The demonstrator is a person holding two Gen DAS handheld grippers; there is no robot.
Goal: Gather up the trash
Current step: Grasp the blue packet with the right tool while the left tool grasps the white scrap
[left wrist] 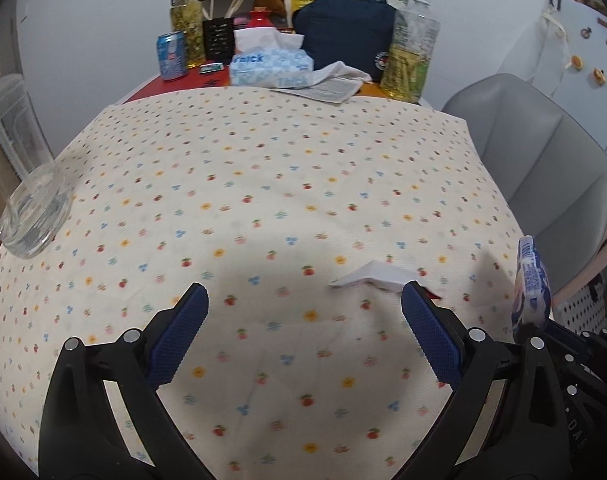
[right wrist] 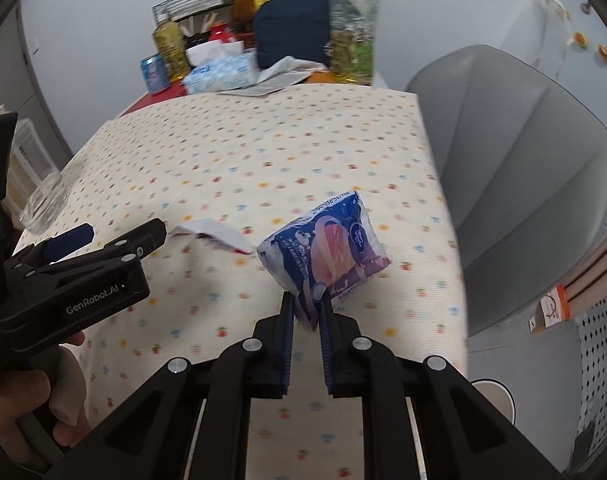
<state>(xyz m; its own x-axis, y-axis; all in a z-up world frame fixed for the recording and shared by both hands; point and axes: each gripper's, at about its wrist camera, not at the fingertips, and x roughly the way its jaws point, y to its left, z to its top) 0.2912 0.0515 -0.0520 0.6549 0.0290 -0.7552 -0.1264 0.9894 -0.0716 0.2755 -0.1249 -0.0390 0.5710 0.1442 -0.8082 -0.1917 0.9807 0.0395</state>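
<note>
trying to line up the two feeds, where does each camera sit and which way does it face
Left wrist: on the left gripper, looking down across the floral tablecloth at the folded white paper; its open blue-padded fingers show.
Right wrist: on the right gripper, same heading, over the blue snack wrapper it pinches; the left gripper and the hand show.
Shared: paper, wrapper, glass bowl, tissue pack, navy bag, grey chair.

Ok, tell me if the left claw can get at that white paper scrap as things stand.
Probably yes. The left claw is open and empty, the white paper scrap lies flat on the tablecloth just past its right fingertip, with nothing between them. The right claw, holding the blue wrapper, is off to the side.
</note>
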